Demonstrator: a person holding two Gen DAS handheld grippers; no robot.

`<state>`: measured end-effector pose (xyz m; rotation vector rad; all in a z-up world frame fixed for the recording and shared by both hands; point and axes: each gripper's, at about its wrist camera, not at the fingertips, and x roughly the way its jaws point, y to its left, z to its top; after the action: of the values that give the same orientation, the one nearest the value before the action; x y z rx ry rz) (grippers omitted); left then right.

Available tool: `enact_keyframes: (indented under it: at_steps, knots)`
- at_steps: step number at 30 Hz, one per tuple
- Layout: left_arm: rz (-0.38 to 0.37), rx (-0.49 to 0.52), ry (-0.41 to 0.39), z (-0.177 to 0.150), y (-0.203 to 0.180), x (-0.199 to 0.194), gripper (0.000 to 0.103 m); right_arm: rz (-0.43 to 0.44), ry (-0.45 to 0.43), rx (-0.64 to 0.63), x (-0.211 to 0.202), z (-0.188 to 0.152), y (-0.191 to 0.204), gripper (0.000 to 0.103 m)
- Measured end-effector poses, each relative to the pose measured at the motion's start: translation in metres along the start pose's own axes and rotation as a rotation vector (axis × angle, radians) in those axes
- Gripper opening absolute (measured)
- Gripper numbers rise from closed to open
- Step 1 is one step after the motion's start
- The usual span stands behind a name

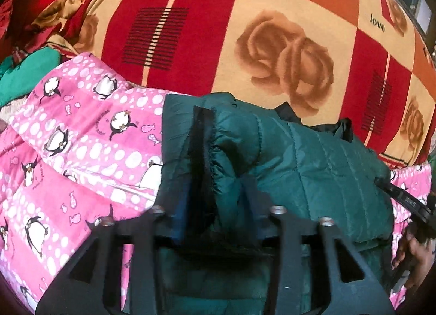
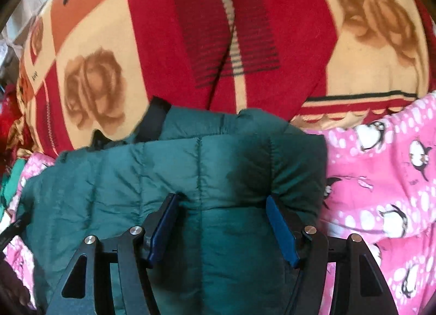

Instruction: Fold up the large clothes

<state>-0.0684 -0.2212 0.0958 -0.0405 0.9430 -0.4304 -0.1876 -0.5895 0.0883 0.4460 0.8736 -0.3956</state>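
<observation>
Quilted fabric fills the lower middle of the left wrist view: a dark green puffer jacket lies folded on a pink penguin-print blanket, its far edge reaching the red, cream and orange checked blanket with brown roses. The left gripper points down at the jacket's left edge, where a black-trimmed flap stands between the fingers; the jaws are partly apart, and whether the pads press on the flap cannot be told. Left of the jacket the pink blanket runs open to the frame's edge; beyond the jacket the checked blanket lies flat and free. At the right edge, part of the other gripper and a hand sit beside the jacket's right end. A teal cloth lies at the far left.

From the right wrist view, the right gripper hovers over the jacket near its right edge, blue pads standing wide with the quilted surface between them, not visibly pinched. Pink blanket spreads open on the right; the checked blanket lies beyond the jacket's far edge, where a black collar strip pokes up.
</observation>
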Motion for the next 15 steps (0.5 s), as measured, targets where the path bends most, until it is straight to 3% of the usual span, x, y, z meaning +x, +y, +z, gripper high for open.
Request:
enact_keyframes:
  at_steps: [2, 4, 7, 11, 15]
  knots:
    - [-0.006, 0.003, -0.031, 0.000, -0.001, -0.012, 0.059, 0.034, -0.026, 0.015, -0.020, -0.006, 0.000, 0.065]
    - [-0.006, 0.019, -0.062, -0.001, -0.004, -0.023, 0.064, 0.062, -0.041, 0.006, -0.039, -0.015, 0.003, 0.065]
    - [-0.006, 0.065, -0.106, -0.004, -0.016, -0.036, 0.065, 0.091, -0.039, -0.043, -0.057, -0.033, 0.012, 0.065]
    - [0.018, 0.110, -0.099, -0.010, -0.028, -0.028, 0.066, 0.107, -0.027, -0.095, -0.063, -0.055, 0.027, 0.065]
    - [0.057, 0.122, -0.078, -0.017, -0.032, -0.011, 0.066, 0.049, -0.009, -0.146, -0.042, -0.065, 0.040, 0.065]
